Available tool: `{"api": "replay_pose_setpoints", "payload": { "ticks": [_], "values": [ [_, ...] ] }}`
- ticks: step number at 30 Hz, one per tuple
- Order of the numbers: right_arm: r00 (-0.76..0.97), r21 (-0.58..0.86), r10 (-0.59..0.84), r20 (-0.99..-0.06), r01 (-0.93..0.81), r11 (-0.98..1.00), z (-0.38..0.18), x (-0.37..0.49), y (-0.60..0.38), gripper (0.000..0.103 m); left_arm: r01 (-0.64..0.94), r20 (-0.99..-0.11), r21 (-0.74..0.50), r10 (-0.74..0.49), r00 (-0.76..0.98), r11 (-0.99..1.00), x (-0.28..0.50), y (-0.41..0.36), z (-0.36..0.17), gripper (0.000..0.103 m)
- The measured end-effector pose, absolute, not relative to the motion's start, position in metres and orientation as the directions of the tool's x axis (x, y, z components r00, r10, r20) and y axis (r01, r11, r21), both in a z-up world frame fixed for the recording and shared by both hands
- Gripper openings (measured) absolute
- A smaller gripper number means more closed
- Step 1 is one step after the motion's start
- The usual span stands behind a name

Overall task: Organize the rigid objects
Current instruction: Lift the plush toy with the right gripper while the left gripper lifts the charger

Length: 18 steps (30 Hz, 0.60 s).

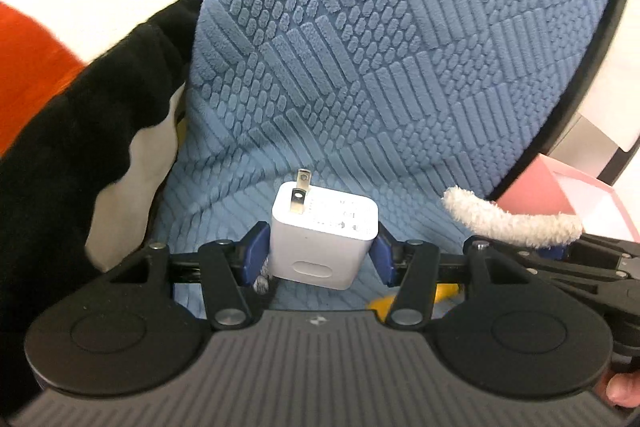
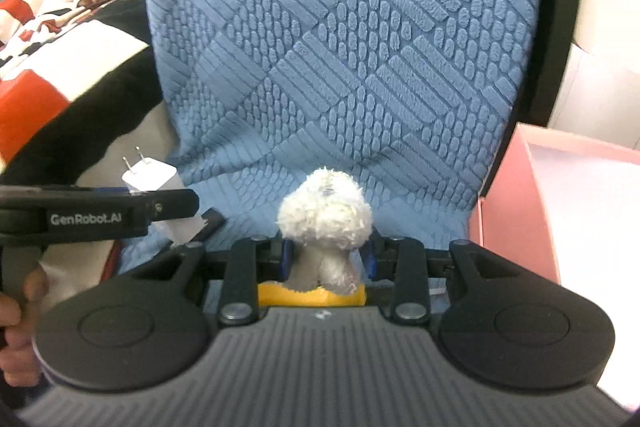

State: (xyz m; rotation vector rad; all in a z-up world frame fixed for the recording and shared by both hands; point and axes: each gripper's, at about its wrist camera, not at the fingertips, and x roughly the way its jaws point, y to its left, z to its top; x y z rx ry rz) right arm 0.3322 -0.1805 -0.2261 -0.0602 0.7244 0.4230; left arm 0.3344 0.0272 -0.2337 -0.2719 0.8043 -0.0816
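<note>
My left gripper [image 1: 322, 253] is shut on a white USB wall charger [image 1: 322, 239], prongs pointing up and away, held above the blue textured cushion [image 1: 360, 47]. My right gripper [image 2: 328, 251] is shut on a fluffy white plush piece [image 2: 326, 217] with a yellow part [image 2: 312, 295] below it. The plush also shows at the right of the left wrist view [image 1: 512, 221]. The charger and left gripper show at the left of the right wrist view [image 2: 154, 187]. The two grippers are side by side, close together.
A pink open box [image 2: 560, 203] stands at the right, also seen in the left wrist view [image 1: 560, 195]. A black, white and red blanket [image 1: 80, 87] lies at the left. The blue cushion's black rim [image 2: 536, 67] curves along the right.
</note>
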Motion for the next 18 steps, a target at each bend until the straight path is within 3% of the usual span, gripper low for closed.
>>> {"api": "replay_pose_setpoints", "payload": {
  "ticks": [18],
  "values": [
    [0.663, 0.143, 0.316, -0.679, -0.302, 0.942, -0.220, 0.234, -0.208, 0.036, 0.021, -0.669, -0.332, -0.251, 0.700, 0.943, 0.237, 0.016, -0.211, 0.060]
  ]
}}
